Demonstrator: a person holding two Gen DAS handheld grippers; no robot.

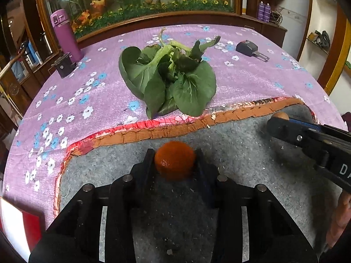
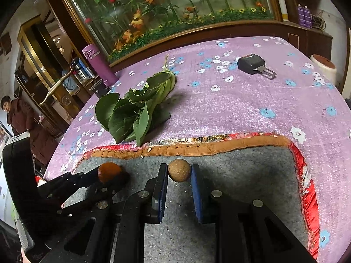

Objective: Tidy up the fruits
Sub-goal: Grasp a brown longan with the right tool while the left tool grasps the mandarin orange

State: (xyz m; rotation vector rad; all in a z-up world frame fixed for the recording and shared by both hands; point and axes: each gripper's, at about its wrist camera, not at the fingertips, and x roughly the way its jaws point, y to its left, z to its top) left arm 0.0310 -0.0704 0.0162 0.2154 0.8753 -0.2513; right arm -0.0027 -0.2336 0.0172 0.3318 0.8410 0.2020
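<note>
My left gripper [image 1: 174,155] is shut on a small orange fruit [image 1: 174,163], held just above the grey felt mat [image 1: 230,153]. It also shows in the right wrist view [image 2: 109,172] at the left. My right gripper [image 2: 179,168] holds a small round brown fruit [image 2: 179,170] between its blue pads [image 2: 196,188], touching or nearly touching both. That brown fruit peeks out behind the right gripper in the left wrist view [image 1: 280,116]. A bunch of green leafy vegetable [image 1: 171,81] lies on the purple flowered cloth beyond the mat.
The mat has an orange and red hem [image 1: 175,127]. A purple bottle [image 1: 65,34] and a small black box [image 1: 63,65] stand at the far left. A black tool with a metal tongue [image 1: 250,48] lies far right. A person [image 2: 19,118] stands at the left.
</note>
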